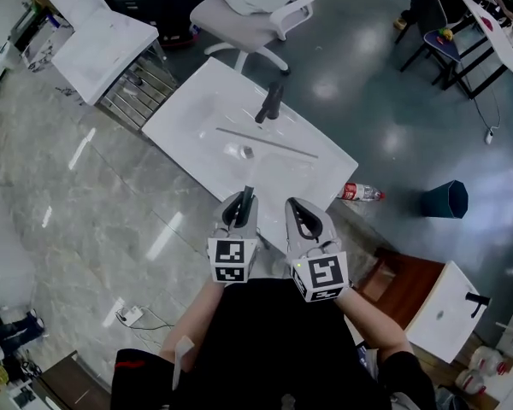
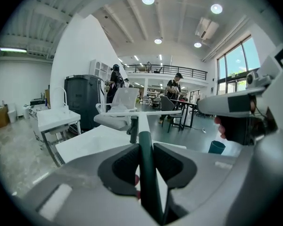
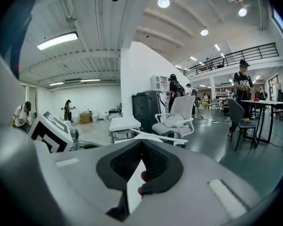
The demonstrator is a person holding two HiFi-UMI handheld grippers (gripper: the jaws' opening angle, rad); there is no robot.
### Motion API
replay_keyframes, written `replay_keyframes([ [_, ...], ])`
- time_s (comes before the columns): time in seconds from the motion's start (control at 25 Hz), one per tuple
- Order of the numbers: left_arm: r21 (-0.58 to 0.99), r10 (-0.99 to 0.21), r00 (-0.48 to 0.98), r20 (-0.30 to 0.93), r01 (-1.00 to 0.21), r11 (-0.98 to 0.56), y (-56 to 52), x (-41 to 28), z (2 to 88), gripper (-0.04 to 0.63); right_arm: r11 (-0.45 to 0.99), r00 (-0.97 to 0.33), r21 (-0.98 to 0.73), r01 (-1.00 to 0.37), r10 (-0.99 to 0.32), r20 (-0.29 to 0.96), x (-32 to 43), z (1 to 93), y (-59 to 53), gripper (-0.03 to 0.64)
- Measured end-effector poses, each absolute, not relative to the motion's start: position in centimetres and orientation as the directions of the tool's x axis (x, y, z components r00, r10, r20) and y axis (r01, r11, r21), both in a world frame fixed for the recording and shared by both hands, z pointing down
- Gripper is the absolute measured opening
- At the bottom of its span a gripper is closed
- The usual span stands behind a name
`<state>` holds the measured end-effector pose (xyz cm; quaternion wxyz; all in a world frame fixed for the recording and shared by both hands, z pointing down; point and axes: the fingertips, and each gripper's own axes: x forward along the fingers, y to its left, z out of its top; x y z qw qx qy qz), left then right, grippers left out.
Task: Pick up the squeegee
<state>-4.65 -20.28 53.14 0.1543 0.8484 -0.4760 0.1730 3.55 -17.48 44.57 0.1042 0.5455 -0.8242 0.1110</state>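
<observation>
The squeegee has a dark green handle (image 2: 146, 173) and a long thin blade (image 2: 137, 116) set crosswise at its far end. In the head view the blade (image 1: 265, 142) shows as a grey line over the white sink top (image 1: 197, 101). My left gripper (image 1: 239, 205) is shut on the handle, which runs straight out between its pads (image 2: 125, 166). Just to its right, level with it, my right gripper (image 1: 297, 207) is shut with nothing in it. From the right gripper view the blade (image 3: 160, 138) shows beyond the jaw tips.
A dark faucet (image 1: 271, 102) and a drain (image 1: 246, 151) sit in the sink top. A white office chair (image 1: 256, 11) stands behind it and a white table (image 1: 94, 37) to the left. On the floor to the right are a red-labelled bottle (image 1: 359, 193) and a blue bin (image 1: 446, 199).
</observation>
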Motion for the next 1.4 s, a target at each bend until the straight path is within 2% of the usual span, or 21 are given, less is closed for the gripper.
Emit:
replay_keyframes([
  [0.76,0.000,-0.866,0.449,0.219,-0.888,-0.460,-22.8,-7.5,43.4,0.106,0.374,-0.372,-0.020,-0.927,-0.913,0.167,2.8,39.5,-17.4,0.003],
  [1.4,-0.088,-0.888,0.455,0.068,-0.884,-0.460,-23.7,-7.9,36.6,0.106,0.327,-0.326,0.003,-0.945,-0.944,0.041,3.9,33.7,-18.6,0.003],
])
